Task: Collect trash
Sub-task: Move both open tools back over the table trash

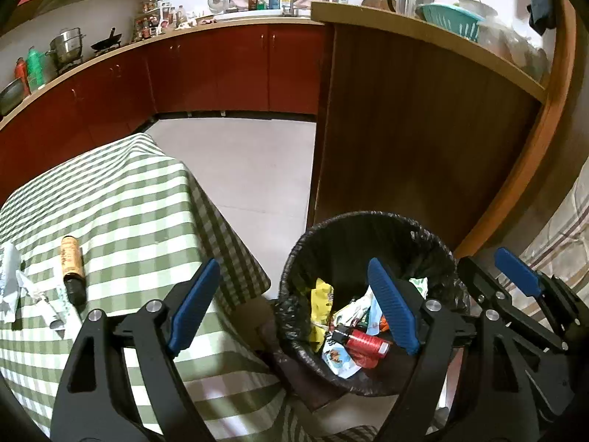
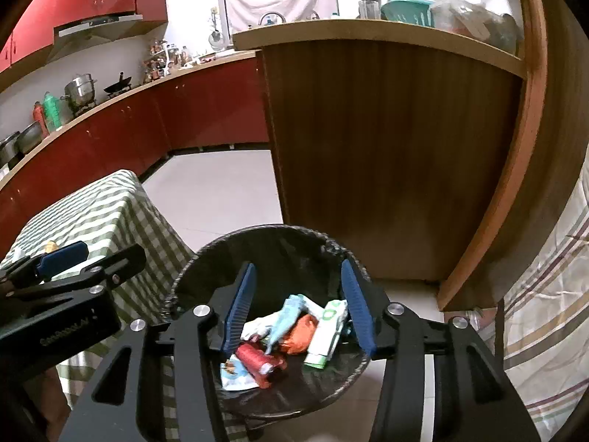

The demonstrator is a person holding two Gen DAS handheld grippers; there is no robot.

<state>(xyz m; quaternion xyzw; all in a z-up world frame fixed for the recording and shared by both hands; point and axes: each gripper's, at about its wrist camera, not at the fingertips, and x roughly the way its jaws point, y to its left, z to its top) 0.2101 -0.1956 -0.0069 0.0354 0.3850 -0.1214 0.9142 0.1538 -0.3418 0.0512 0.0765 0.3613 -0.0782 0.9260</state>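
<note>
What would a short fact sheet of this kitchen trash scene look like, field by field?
Bin: black-lined trash bin on the floor beside the table
In bin: red can, yellow wrapper, other wrappers
Still on table: orange bottle lying down, crumpled wrappers on the checked tablecloth
Left hand-held gripper: open, empty, at the table edge by the bin
Right hand-held gripper: open, empty, over the bin

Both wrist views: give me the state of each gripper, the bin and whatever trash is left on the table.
Left gripper: open, empty.
Right gripper: open, empty, over the bin.
Black-lined round trash bin: upright, partly filled with wrappers.
Red cylindrical bottle: lying in the bin.
Tan cylindrical bottle: lying on the checked tablecloth.
Crumpled white wrappers: uncollected beside it.
</note>
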